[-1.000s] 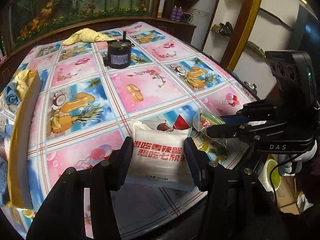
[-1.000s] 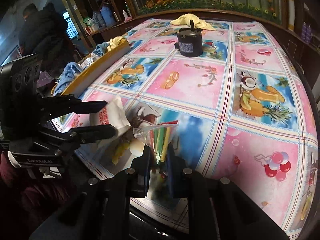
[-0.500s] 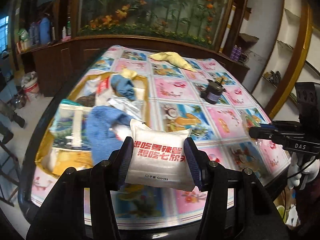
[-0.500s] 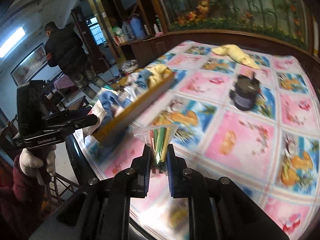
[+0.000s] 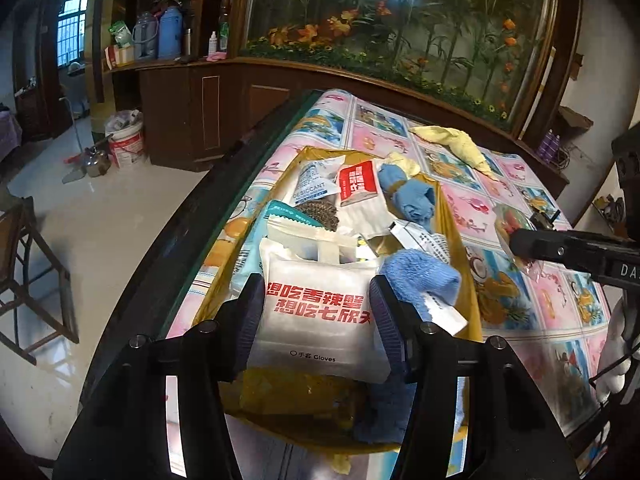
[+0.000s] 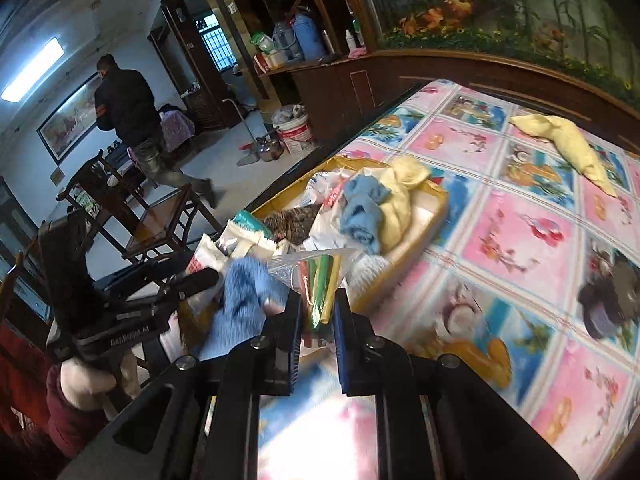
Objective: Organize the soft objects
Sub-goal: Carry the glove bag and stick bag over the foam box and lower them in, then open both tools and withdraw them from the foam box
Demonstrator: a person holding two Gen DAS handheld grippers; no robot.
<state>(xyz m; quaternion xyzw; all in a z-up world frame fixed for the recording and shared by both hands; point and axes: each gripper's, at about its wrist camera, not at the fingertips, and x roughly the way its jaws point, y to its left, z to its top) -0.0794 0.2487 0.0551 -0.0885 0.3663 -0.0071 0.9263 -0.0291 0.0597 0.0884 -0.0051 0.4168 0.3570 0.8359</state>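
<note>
A glove packet (image 5: 320,312) is gripped by the left tongs (image 5: 318,320), a clear bag (image 6: 320,280) by the right tongs (image 6: 316,316); the yellow tray (image 5: 460,236) is mostly filled; a yellow cloth (image 5: 456,144) is left at 1 o'clock.

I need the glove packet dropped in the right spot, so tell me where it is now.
In the left wrist view, the glove packet is clamped in the left gripper, above the near end of the yellow box, beside a blue cloth.

Dark round object (image 6: 608,304): blurred, identity cannot be told.
Yellow tray (image 5: 466,240): near end hidden by the glove packet (image 5: 320,316).
</note>
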